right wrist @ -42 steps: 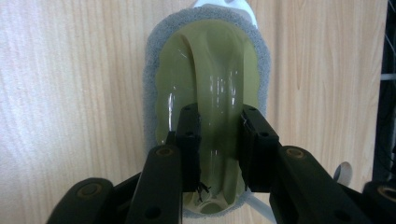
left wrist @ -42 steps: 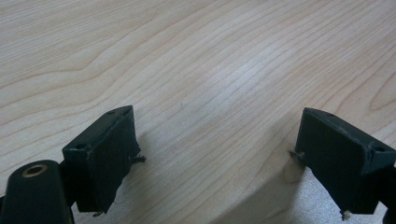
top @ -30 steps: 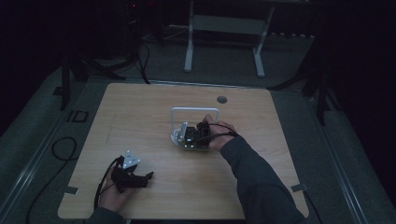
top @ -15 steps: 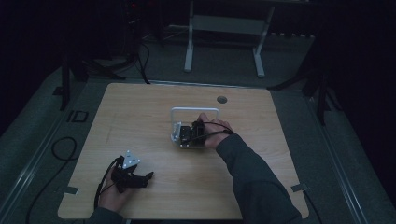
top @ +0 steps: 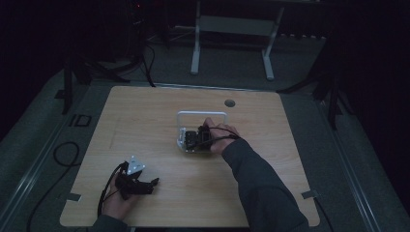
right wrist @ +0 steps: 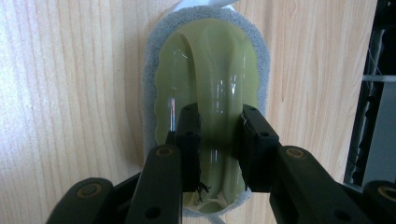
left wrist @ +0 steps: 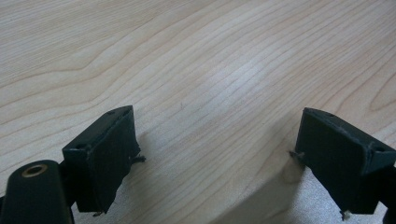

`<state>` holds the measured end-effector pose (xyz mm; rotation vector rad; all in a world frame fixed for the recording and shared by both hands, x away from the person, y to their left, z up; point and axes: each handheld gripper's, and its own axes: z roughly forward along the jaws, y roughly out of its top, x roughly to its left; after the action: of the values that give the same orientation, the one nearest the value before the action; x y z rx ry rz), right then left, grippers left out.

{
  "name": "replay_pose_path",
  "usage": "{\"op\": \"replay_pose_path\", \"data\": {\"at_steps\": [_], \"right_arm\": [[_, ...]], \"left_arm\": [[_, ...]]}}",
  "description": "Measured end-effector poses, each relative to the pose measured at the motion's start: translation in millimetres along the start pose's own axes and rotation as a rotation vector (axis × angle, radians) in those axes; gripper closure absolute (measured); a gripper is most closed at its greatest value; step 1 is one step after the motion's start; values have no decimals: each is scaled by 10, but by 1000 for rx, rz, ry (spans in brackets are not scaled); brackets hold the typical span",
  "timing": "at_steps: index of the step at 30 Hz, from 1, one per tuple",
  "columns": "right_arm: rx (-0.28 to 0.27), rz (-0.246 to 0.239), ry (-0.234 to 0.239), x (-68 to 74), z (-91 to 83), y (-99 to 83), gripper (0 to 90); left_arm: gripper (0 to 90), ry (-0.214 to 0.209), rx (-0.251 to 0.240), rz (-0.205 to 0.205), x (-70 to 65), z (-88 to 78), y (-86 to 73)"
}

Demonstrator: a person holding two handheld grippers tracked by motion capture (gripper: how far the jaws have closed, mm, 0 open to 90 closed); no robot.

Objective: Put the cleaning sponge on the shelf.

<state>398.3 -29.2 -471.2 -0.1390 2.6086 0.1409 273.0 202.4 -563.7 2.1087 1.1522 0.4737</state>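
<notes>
Wooden table [top: 145,116] under dim light, seen from above, with a person's two forearms entering from the near edge; the right gripper [top: 193,139] lay near the table's centre, its jaws clamped on the arched handle of a scrubbing pad [top: 186,145]; in the right gripper view the pad [right wrist: 205,51] appeared as an oval of grey foam topped by a translucent yellow-green shell, lying flat on the wood, and the right gripper [right wrist: 219,140] had one black jaw on each side of the shell's raised central handle, the pads pressed against it; the right hand [top: 220,137] wrapped the gripper body, its dark sleeve [top: 261,188] running back toward the near right corner; just beyond the pad stood a white frame [top: 202,114], its base hidden behind the gripper, so whether it touched the pad could not be told; the left gripper [top: 153,183] rested low over the near left part of the table, well apart from the pad, with its grey three-cornered plate [top: 136,166] uppermost; in the left gripper view the left gripper [left wrist: 215,158] stood with its jaws spread wide over bare wood grain, nothing between them; a round grommet hole [top: 230,103] marked the table's far side; beyond the table, the white legs of a stand [top: 232,43] rose from the grey floor.
</notes>
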Motion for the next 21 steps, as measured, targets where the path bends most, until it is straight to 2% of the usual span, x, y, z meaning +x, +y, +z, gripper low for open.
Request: {"op": "replay_pose_path", "data": {"at_steps": [9,18,21], "right_arm": [[-2,4,-15,-19,12,-6,715],[22,12,-71,-3,67,-28,695],[26,22,-69,-1,83,-50,721]], "left_arm": [[128,1,0,-1,-1,0,0],[128,1,-1,-3,-4,1,-1],[128,1,0,-3,-4,0,0]]}}
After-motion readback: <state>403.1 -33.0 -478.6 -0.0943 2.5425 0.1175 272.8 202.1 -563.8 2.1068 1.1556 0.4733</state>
